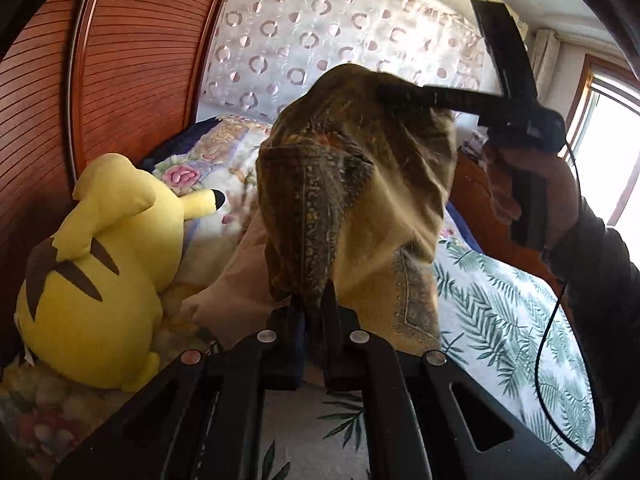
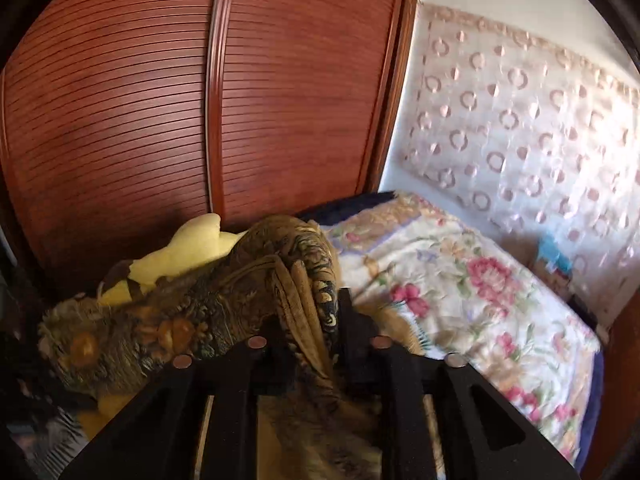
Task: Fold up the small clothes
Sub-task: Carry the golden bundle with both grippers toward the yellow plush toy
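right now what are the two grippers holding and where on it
Both hold the same brown patterned cloth, lifted off the bed: the left gripper pinches a bunched lower edge, the right gripper a gathered fold at its top.

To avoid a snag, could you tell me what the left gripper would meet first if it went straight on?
The left gripper would first press into the brown patterned cloth it grips; beyond, probably the right gripper, though depth is unclear.
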`<state>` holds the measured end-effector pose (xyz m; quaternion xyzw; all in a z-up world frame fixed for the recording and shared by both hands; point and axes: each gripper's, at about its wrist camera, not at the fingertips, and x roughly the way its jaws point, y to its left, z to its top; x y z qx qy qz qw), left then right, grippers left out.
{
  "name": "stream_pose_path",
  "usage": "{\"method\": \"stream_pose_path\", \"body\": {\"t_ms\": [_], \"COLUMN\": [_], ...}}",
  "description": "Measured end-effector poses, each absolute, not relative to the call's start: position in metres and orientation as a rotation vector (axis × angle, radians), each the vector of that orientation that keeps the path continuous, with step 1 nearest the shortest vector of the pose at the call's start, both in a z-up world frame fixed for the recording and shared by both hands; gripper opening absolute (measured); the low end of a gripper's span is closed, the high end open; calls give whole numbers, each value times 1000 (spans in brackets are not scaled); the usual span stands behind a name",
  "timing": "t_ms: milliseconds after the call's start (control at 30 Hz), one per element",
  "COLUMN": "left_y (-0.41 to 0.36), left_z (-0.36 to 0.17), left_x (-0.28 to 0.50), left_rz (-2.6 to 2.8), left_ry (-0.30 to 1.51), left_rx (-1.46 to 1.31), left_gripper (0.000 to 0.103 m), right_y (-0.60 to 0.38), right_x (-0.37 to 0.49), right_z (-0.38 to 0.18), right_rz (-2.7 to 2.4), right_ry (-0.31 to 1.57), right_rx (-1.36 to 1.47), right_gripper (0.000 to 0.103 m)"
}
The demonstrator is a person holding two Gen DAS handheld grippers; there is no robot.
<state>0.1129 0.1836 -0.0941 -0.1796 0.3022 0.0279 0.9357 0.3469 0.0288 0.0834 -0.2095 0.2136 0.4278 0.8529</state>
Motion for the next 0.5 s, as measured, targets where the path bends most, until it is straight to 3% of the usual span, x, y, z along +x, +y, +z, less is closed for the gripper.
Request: {"method": "stream_pose_path", "body": {"t_ms": [200, 500], "left_y": [184, 184], "left_z": [-103, -104], "left_x": [109, 110], "left_rz": [71, 104], "left_ry": [644, 646], "left_rx": [-384, -371], "left_gripper": [7, 7], "right_y": [3, 12], "right_x": [355, 366], "right_z": [88, 40], "right_rz": [836, 885], "right_ry": [386, 531], "right_rx": [-404, -420], "right_gripper": [50, 50]}}
